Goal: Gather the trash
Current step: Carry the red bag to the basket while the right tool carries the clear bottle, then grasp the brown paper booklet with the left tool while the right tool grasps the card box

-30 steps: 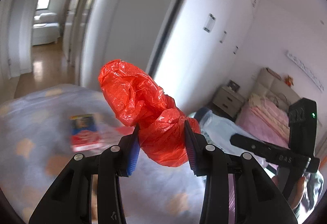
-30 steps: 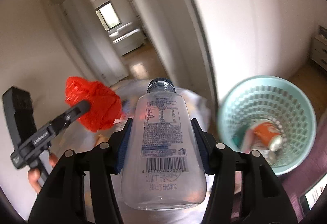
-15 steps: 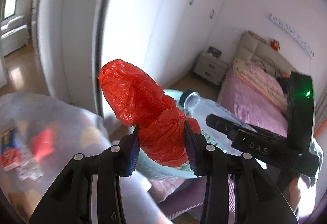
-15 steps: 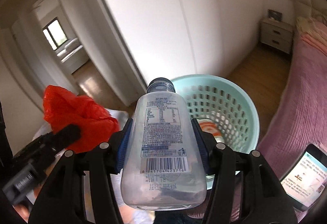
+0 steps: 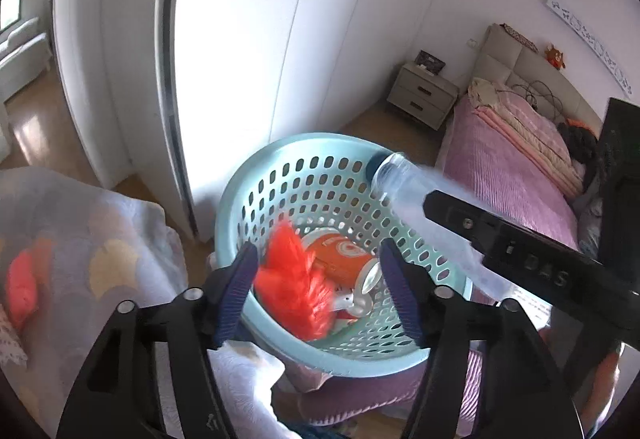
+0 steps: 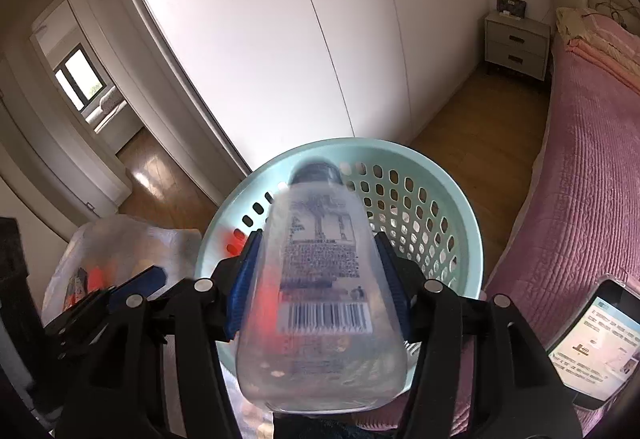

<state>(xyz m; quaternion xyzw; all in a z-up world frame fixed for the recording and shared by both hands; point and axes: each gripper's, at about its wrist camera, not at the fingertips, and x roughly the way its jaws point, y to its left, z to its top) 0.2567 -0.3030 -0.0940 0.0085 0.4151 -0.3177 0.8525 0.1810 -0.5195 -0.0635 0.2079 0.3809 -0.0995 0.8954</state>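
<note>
Two grippers over a mint laundry basket, left gripper jaws just spread, blurred red plastic bag loose between them, right gripper jaws just widening around a clear plastic bottle.

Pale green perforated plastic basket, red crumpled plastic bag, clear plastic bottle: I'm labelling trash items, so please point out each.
Pale green perforated plastic basket (image 5: 280,191): left wrist view, inner wall.
Red crumpled plastic bag (image 5: 294,279): left wrist view, blurred middle.
Clear plastic bottle (image 6: 320,259): right wrist view, printed label.

Both grippers, the left gripper and the right gripper, are showing black frames, ribbed blue pads, silver screws; "DAS" lettering is marking 1 finger.
</note>
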